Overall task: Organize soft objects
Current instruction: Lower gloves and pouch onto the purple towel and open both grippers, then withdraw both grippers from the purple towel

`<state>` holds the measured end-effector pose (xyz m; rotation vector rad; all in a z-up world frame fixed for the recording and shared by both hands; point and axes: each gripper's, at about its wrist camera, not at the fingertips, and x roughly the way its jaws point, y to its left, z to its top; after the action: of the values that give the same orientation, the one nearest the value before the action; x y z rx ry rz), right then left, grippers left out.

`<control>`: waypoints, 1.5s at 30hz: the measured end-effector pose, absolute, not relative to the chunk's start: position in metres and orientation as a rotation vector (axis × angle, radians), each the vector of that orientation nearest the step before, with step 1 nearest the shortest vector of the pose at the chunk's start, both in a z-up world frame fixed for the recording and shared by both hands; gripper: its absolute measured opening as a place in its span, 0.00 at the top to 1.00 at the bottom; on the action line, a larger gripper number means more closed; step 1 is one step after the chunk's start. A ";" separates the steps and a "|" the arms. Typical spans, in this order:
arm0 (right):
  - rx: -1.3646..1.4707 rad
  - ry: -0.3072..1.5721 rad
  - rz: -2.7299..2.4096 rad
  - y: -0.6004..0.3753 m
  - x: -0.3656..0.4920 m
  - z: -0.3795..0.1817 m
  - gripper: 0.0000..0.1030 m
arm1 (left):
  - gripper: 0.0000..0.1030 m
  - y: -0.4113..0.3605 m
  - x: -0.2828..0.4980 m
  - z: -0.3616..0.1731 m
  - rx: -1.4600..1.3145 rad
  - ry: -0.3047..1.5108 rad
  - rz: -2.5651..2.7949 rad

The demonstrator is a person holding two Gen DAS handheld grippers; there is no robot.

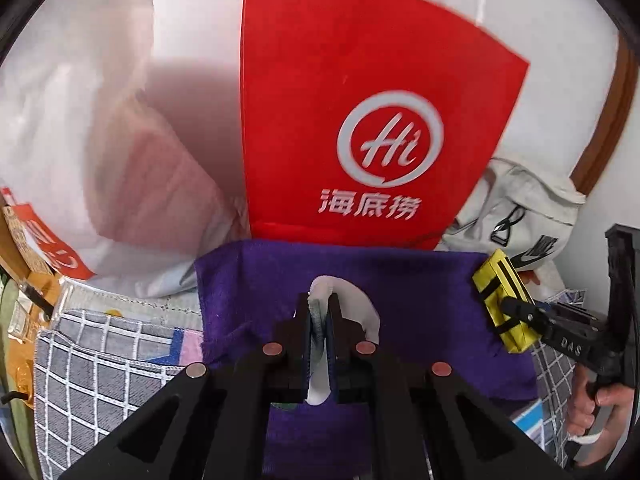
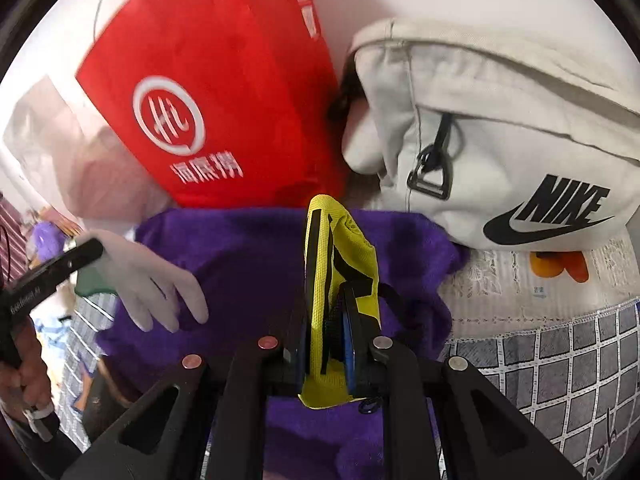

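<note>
Landmark: purple towel [image 2: 248, 264], spread flat over a grid-pattern bedsheet [image 2: 560, 360]; all positions are given from it.

Risks, largest item first:
- Red bag [image 1: 360, 120] stands at the towel's far edge and looks light. My guess is that a swing of either arm could tip it onto the towel.
- White Nike bag [image 2: 500, 140] slumps at the far right corner, overlapping the towel edge. It could snag anything set down there.
- White glove [image 2: 148, 280] hangs over the towel's left part, pinched at one edge only. The fingers droop, so it may slip out or land crumpled.
- Yellow pouch [image 2: 340, 280] is above the towel's right part, gripped across one end. It could swivel and drop on its edge.

Tool state: left tool [image 1: 319, 320] is clamped on the glove, and right tool [image 2: 326, 332] is clamped on the pouch.

Appearance: the glove is thin, limp and white, with a greenish cuff. The pouch is woven yellow fabric with black straps and holds its shape.
</note>
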<state>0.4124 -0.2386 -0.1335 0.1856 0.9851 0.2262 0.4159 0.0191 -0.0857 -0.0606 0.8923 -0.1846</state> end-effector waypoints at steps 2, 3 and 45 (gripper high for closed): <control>0.183 1.000 0.226 -0.234 0.416 -0.140 0.85 | 0.93 0.018 0.422 -0.093 -0.065 0.909 -0.184; 0.184 1.004 0.221 -0.233 0.418 -0.142 0.84 | 0.93 0.016 0.426 -0.098 -0.065 0.924 -0.183; 0.067 0.922 0.348 -0.163 0.254 -0.104 0.25 | 0.36 0.075 0.271 -0.056 -0.048 0.883 0.009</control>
<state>0.2539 -0.1630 -0.1037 0.0668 0.9224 0.3478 0.2707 0.0749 -0.0563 -0.0480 0.8827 0.0094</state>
